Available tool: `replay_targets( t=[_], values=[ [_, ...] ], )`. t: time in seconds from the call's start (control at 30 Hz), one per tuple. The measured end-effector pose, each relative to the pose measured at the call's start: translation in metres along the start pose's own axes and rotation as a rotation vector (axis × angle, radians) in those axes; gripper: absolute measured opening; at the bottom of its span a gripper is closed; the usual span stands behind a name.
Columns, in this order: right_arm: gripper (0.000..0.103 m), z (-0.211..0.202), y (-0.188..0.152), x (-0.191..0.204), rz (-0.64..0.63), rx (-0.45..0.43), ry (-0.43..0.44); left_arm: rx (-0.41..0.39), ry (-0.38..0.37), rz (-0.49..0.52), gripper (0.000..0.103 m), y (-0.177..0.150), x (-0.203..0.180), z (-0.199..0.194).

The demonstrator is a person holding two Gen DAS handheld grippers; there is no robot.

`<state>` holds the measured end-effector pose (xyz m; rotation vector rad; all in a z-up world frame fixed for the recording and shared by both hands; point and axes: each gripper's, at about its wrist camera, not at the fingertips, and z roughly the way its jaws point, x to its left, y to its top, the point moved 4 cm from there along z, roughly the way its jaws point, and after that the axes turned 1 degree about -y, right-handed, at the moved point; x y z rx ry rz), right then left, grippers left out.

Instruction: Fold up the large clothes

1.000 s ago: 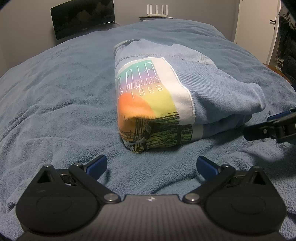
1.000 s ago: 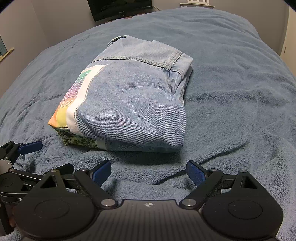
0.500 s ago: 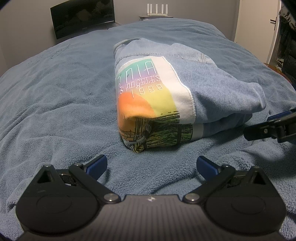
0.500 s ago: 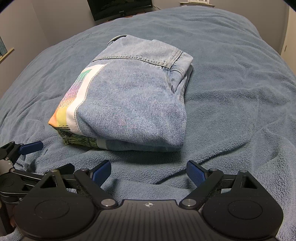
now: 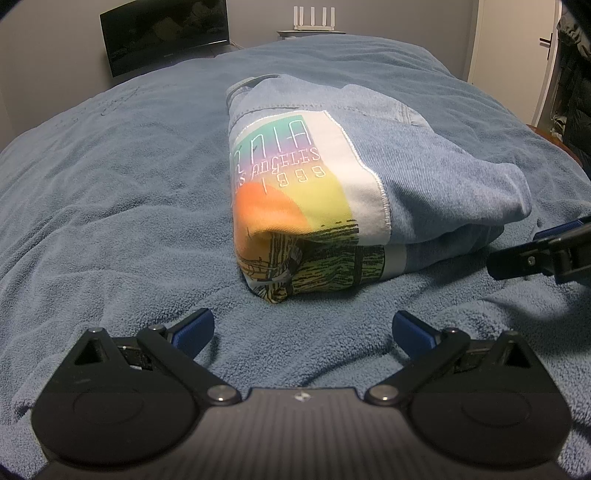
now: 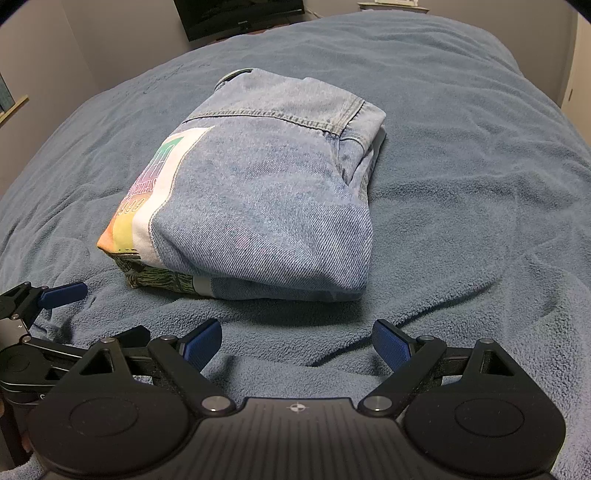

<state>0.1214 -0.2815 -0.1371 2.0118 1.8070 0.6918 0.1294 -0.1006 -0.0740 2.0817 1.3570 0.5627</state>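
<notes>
A light blue denim garment (image 5: 424, 173) with a rainbow printed patch (image 5: 295, 177) lies folded into a compact bundle on the blue blanket (image 5: 110, 184). It also shows in the right wrist view (image 6: 266, 206). My left gripper (image 5: 303, 330) is open and empty, just in front of the bundle's near left corner. My right gripper (image 6: 297, 345) is open and empty, just in front of the bundle's near edge. The right gripper's finger shows at the right of the left wrist view (image 5: 543, 251). The left gripper's finger shows at the left of the right wrist view (image 6: 62, 293).
The blanket covers a large bed. A dark screen (image 5: 166, 37) stands against the wall behind the bed. A white router (image 5: 314, 18) sits on a shelf at the back. A door (image 5: 517, 55) and hanging dark clothes (image 5: 576, 92) are at the right.
</notes>
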Motion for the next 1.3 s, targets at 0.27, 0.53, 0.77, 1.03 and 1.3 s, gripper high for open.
replay_targets(
  t=[0.27, 0.53, 0.77, 1.03, 1.3],
  values=[
    [0.091, -0.0006, 0.0005, 0.0002, 0.0, 0.001, 0.0, 0.001, 0.0, 0.0, 0.103, 0.0, -0.0001, 0.0004],
    [0.091, -0.0002, -0.0003, 0.0009, 0.001, 0.003, 0.002, 0.002, 0.0, 0.001, 0.103, 0.0002, 0.0002, 0.0012],
    [0.091, -0.0001, 0.0, 0.0003, 0.001, 0.003, 0.003, 0.004, -0.003, 0.0, 0.103, -0.002, -0.001, 0.0003],
    [0.091, -0.0002, -0.0011, -0.0003, 0.001, 0.005, 0.006, 0.001, -0.014, 0.005, 0.103, -0.0023, -0.0029, -0.0021],
    [0.091, -0.0003, -0.0006, -0.002, 0.001, 0.008, 0.009, 0.019, -0.008, 0.014, 0.103, -0.0003, 0.0001, 0.0018]
  ],
)
